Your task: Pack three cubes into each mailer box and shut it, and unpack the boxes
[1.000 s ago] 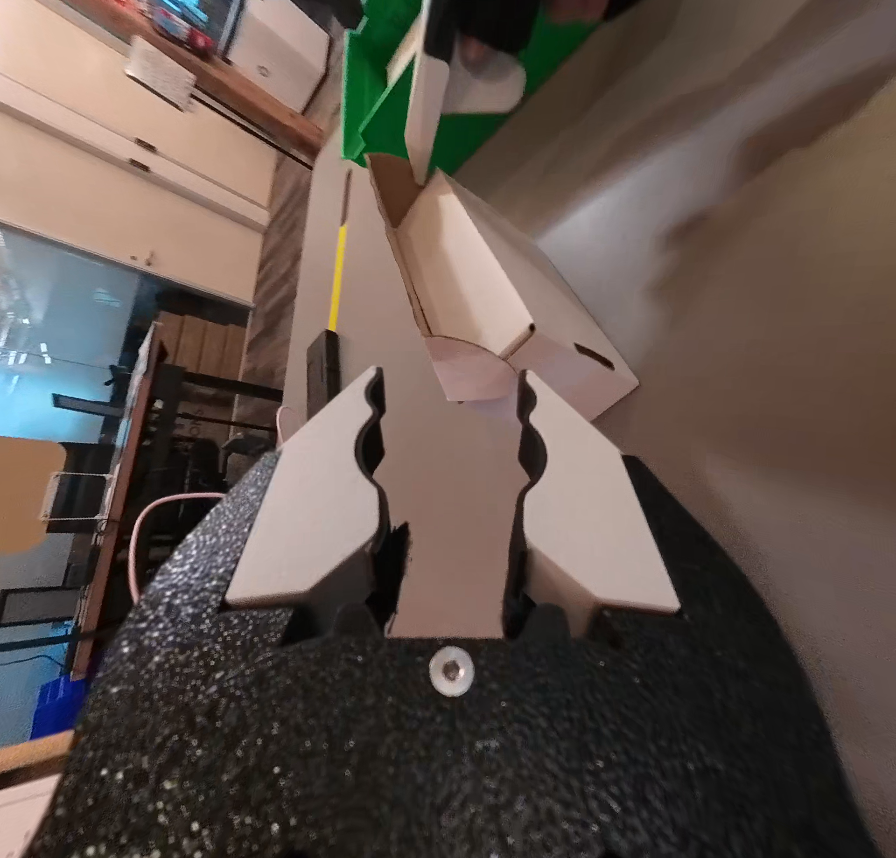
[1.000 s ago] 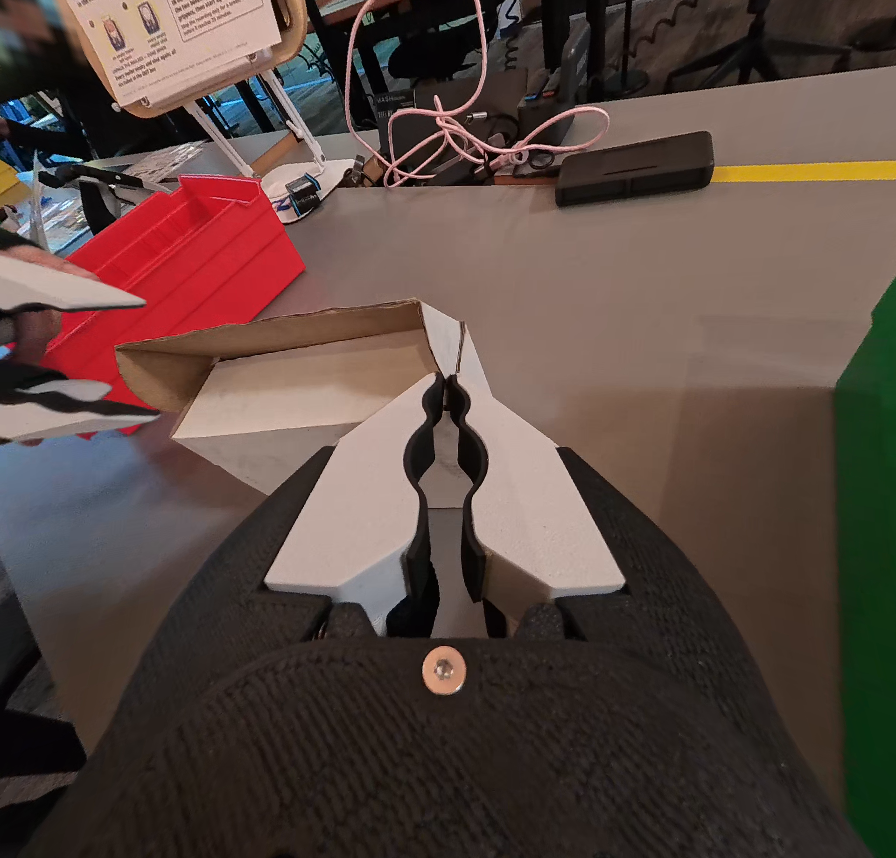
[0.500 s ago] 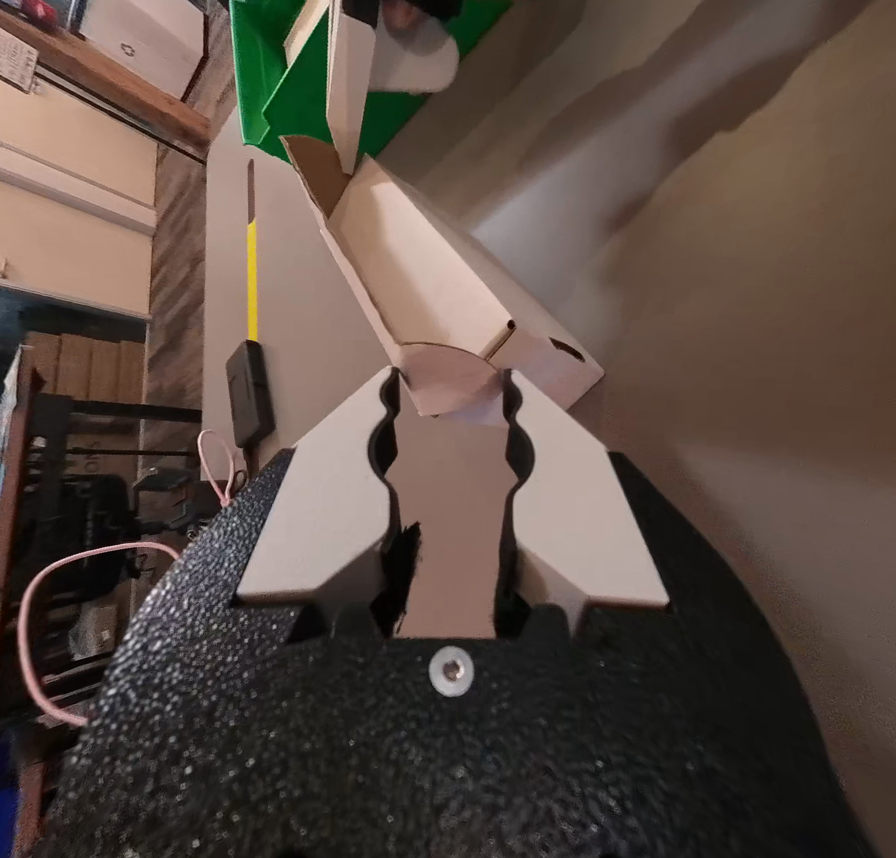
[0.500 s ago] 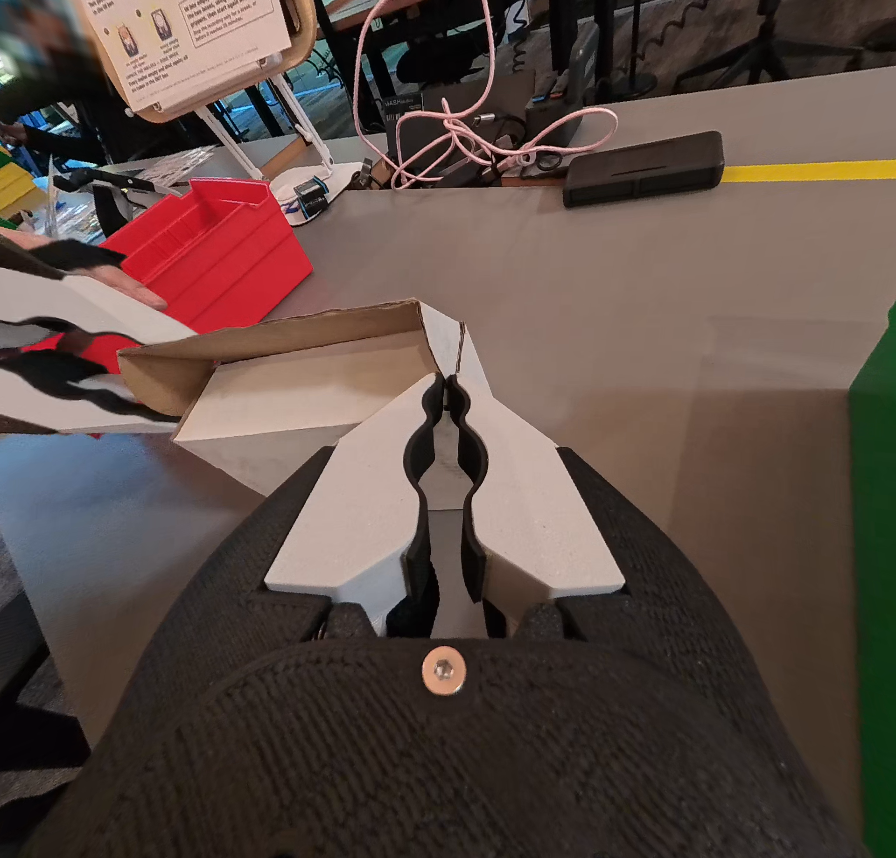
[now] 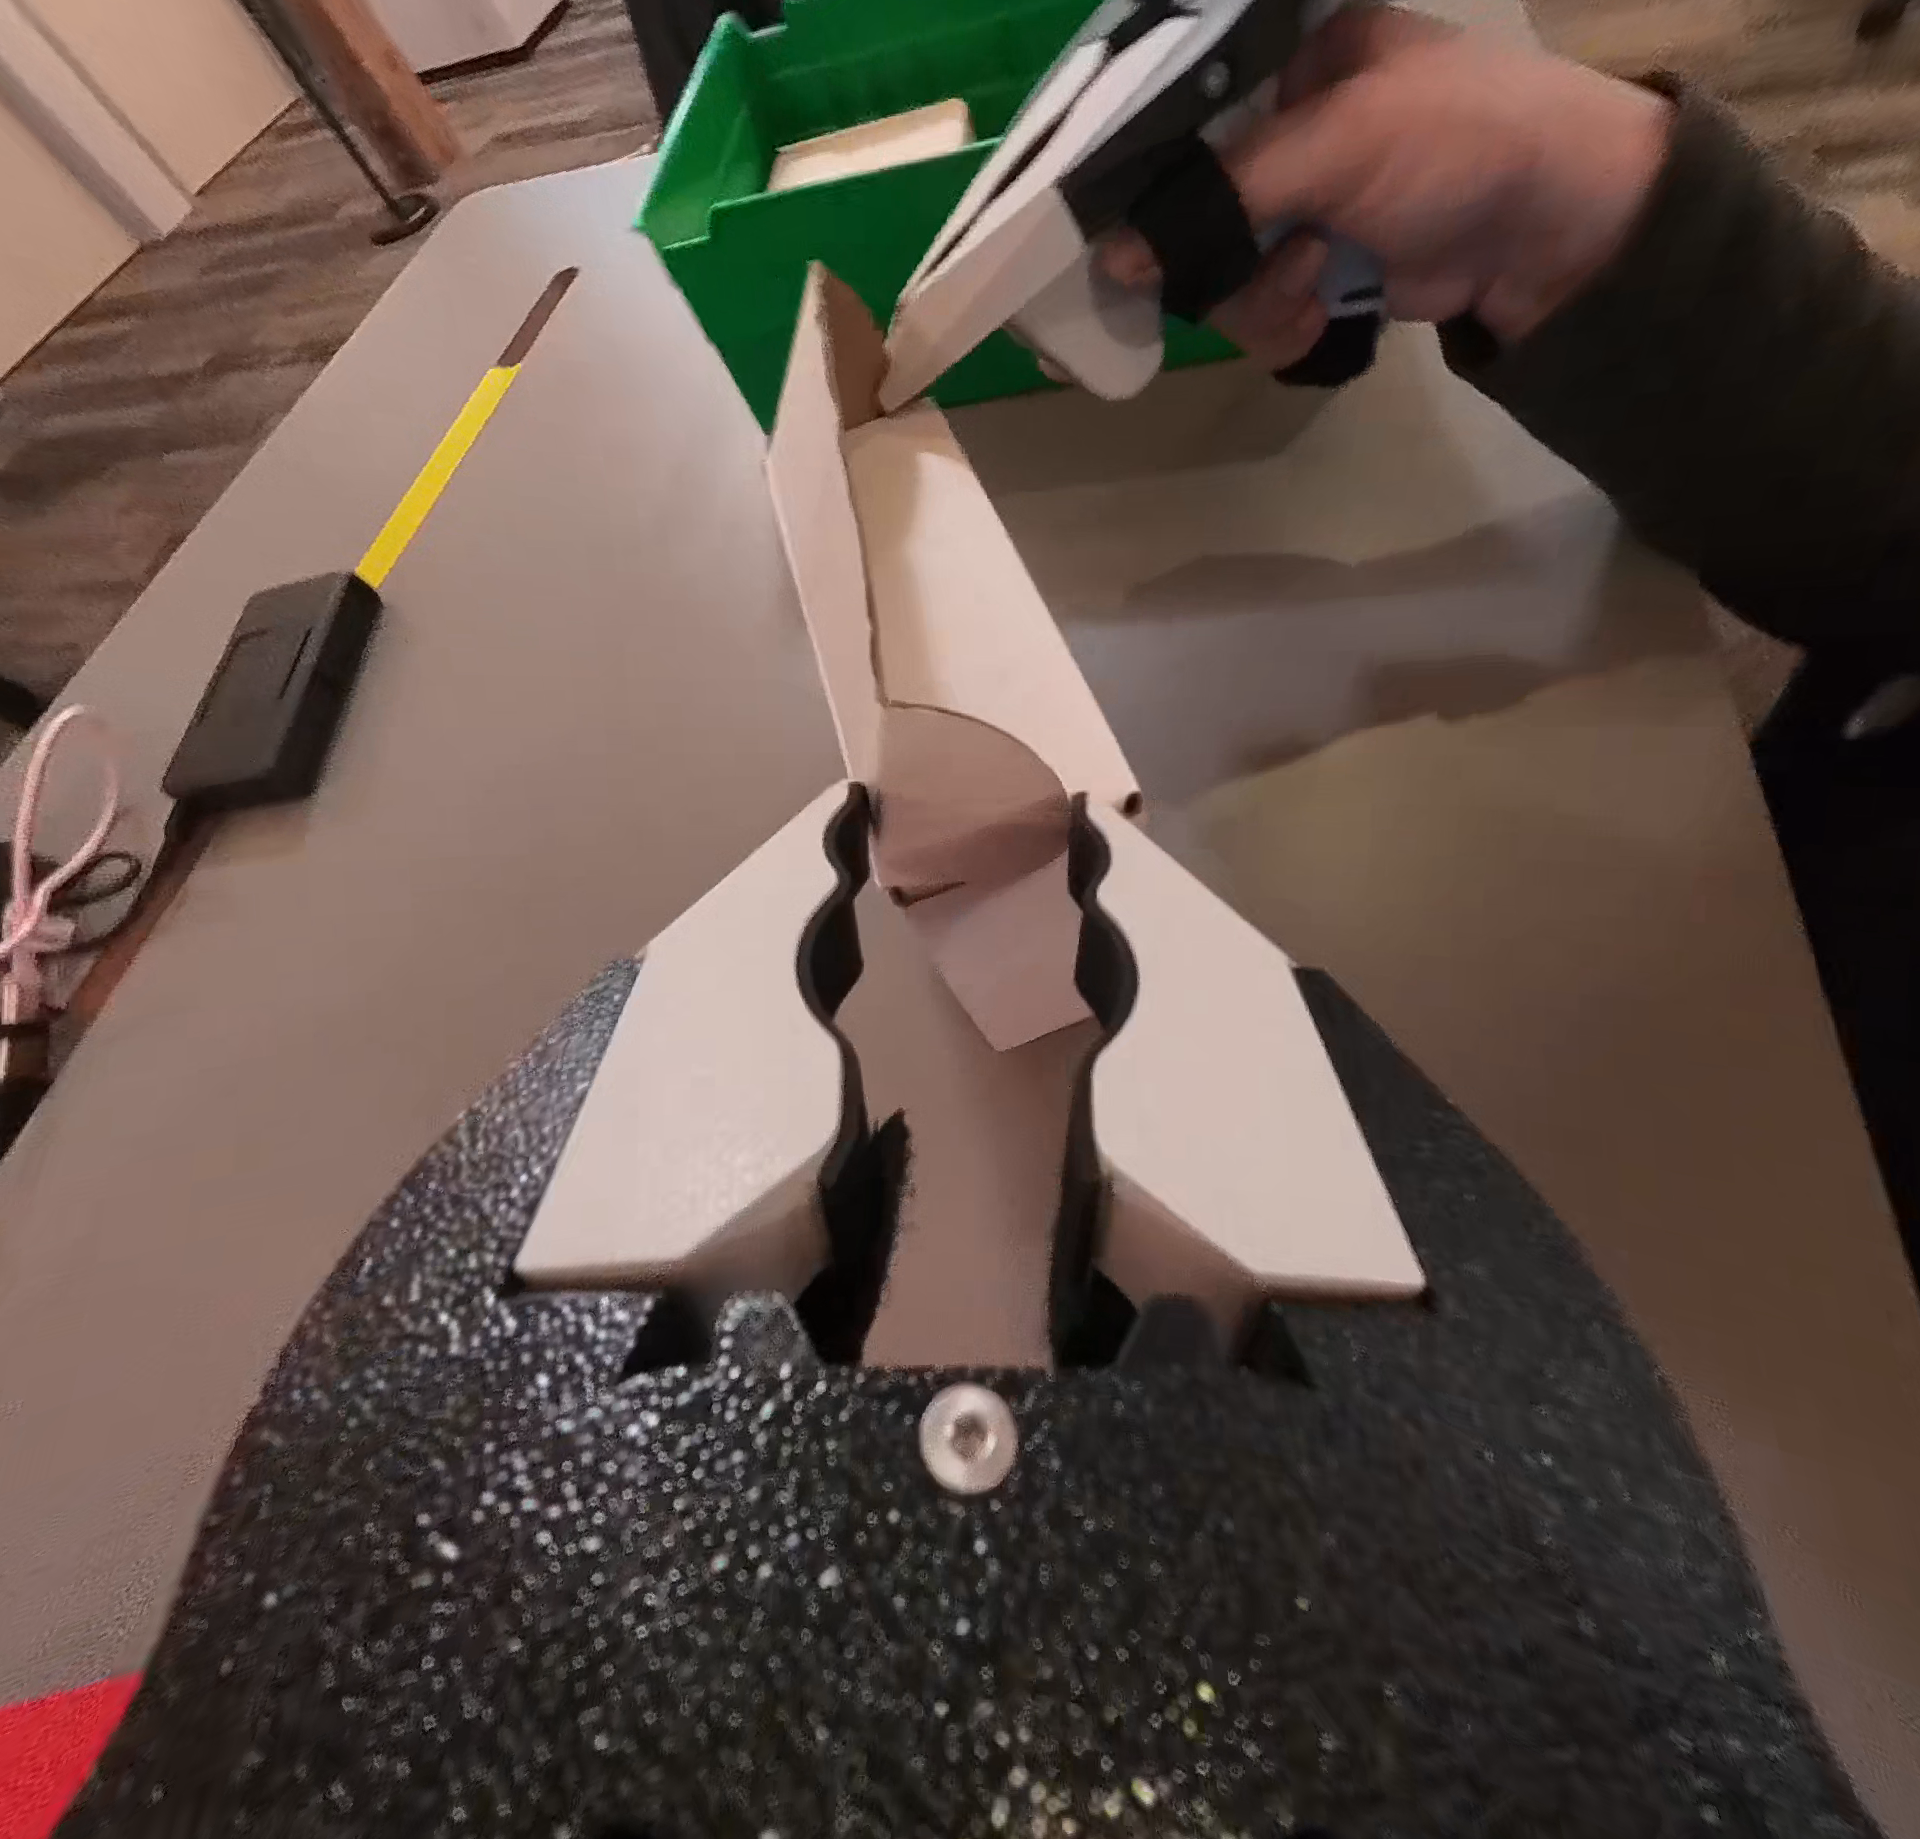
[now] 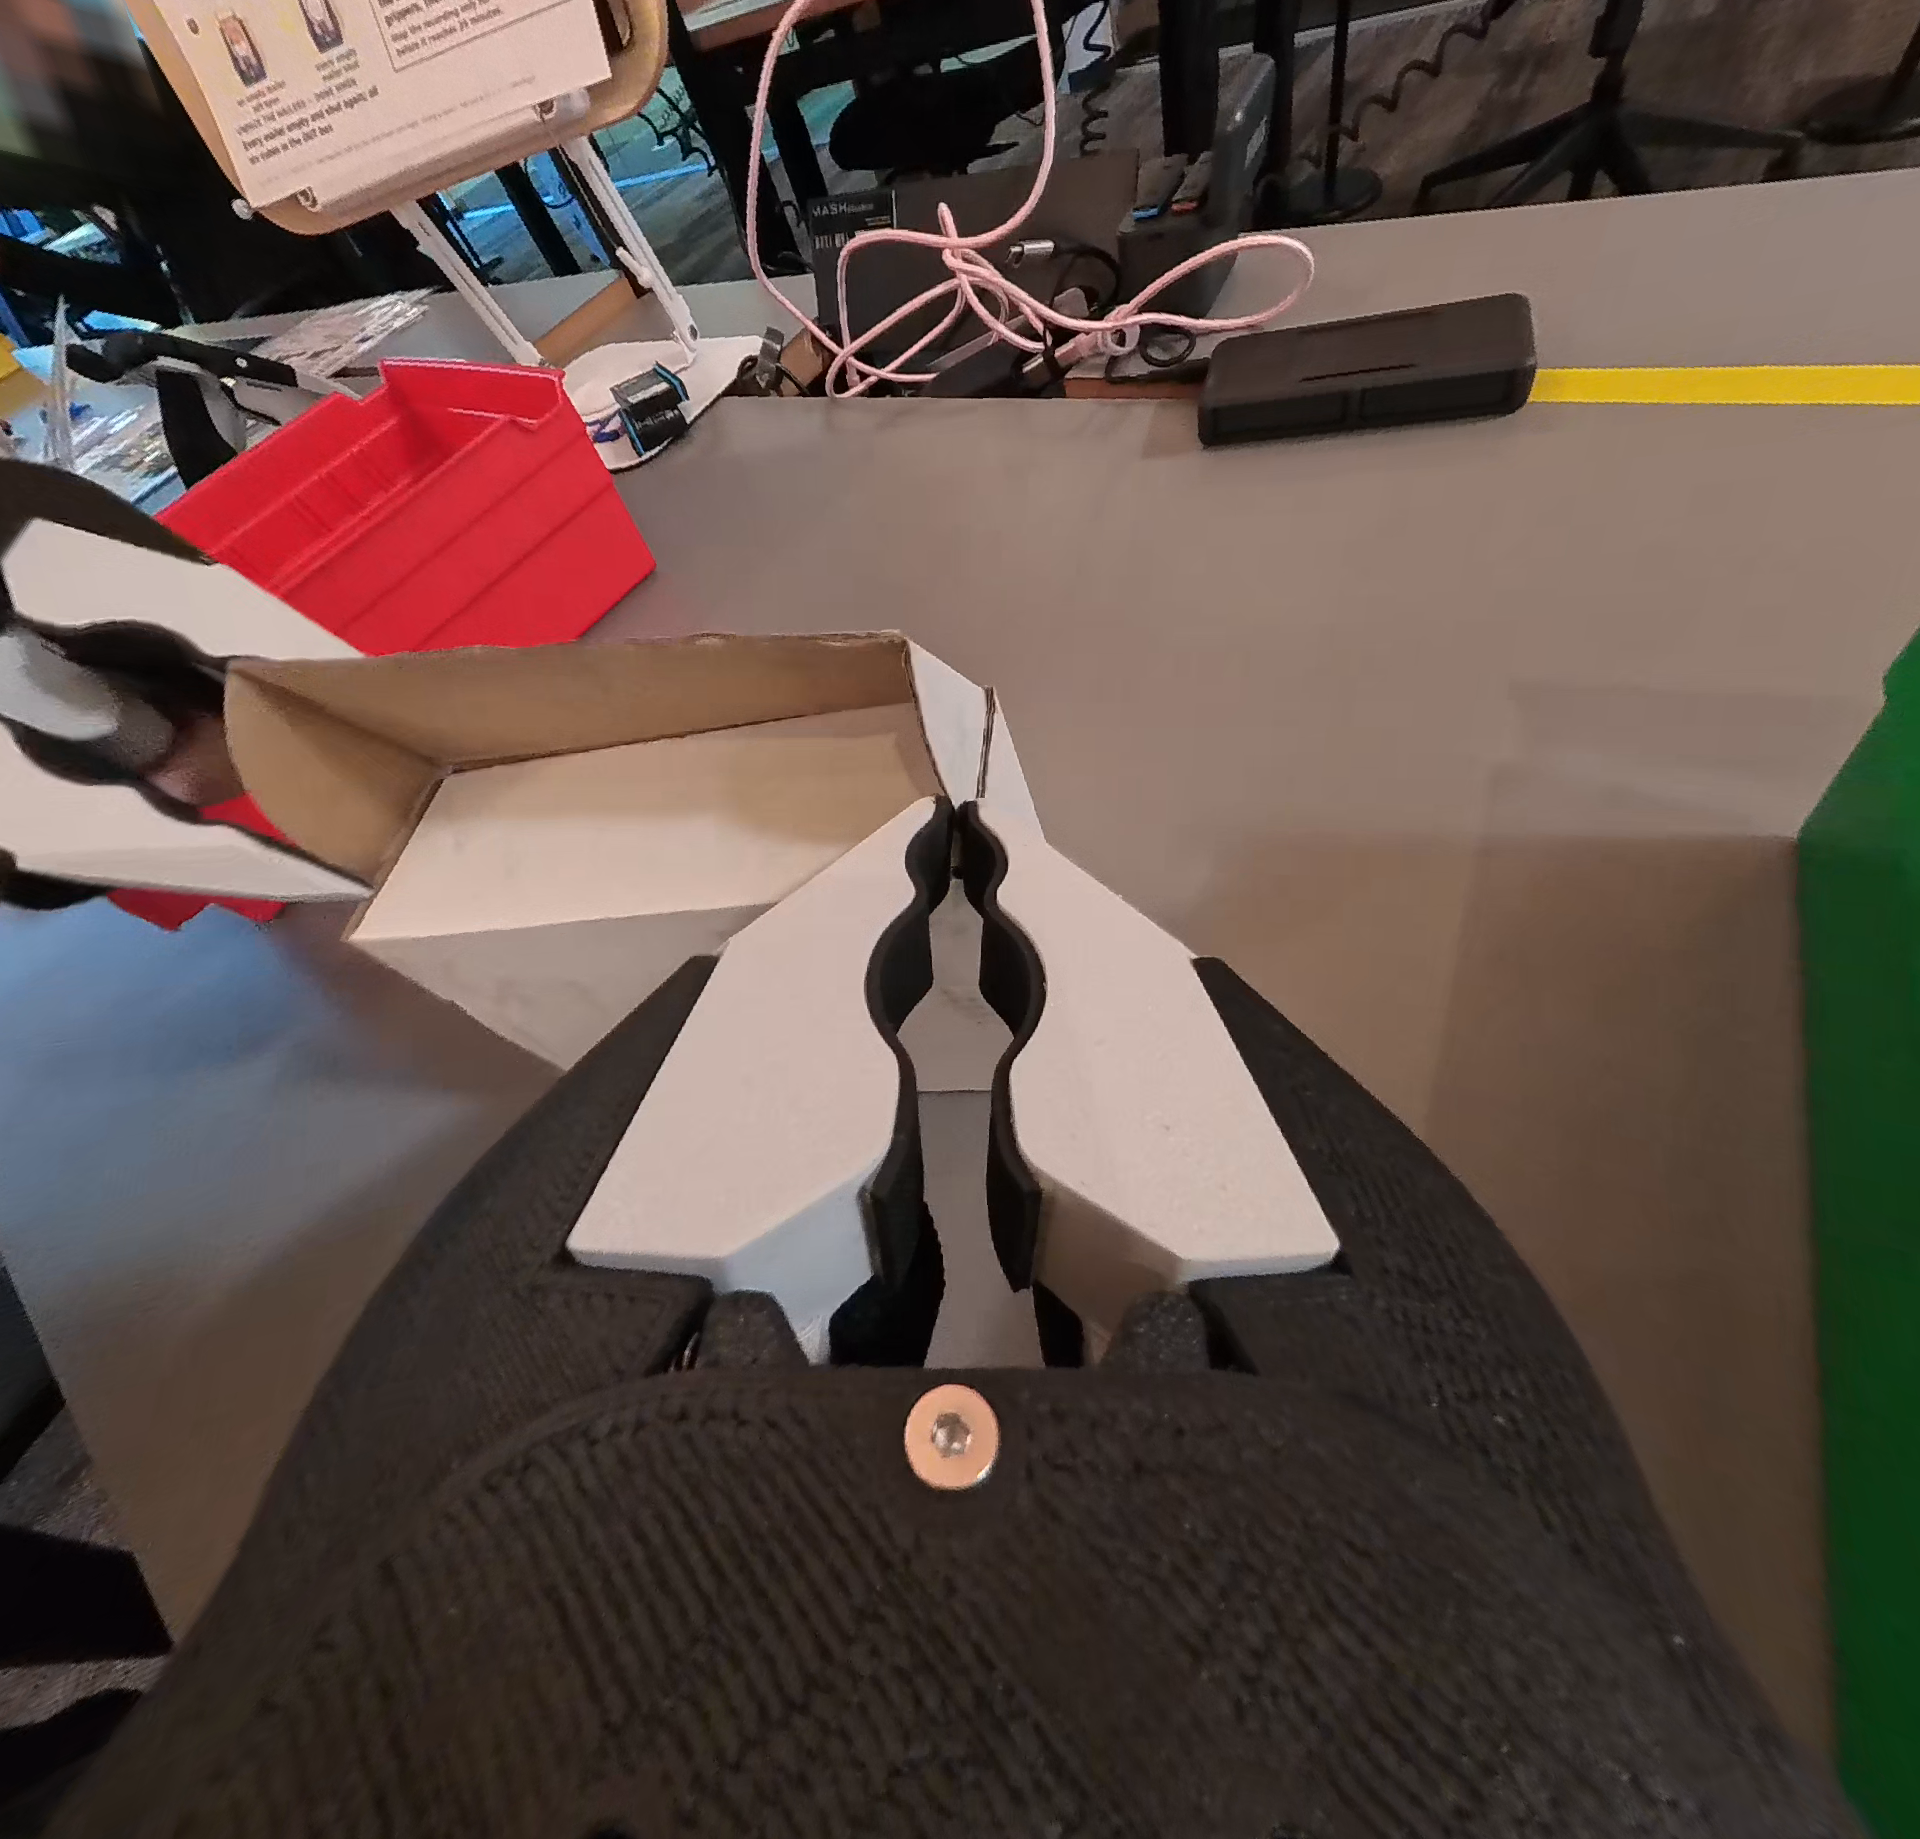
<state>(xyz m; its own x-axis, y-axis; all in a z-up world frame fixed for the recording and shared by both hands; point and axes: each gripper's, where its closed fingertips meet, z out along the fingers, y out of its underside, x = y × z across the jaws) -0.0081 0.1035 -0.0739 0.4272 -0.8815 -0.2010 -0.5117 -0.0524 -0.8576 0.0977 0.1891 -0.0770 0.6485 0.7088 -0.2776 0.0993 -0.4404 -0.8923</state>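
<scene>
One mailer box [image 6: 623, 833] sits at frame centre on the bench [image 6: 1299, 667], its lid partly raised. The right gripper [image 6: 954, 813] is pinched tight on the box's side flap; the left gripper [image 5: 966, 813] is spread wide around the far-end flap, not pressing. Likely lid handling; next, clamp the left one. The green bin [image 5: 831, 127] is upper centre and the red bin [image 6: 416, 522] is at left.

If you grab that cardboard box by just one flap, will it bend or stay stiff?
The mailer box would probably flex: its walls are thin folded cardboard, and the right gripper pinches only one end flap. It probably feels light, since no cubes show in the visible part of its inside. The rounded flap between the left gripper fingers looks easily creased.
</scene>
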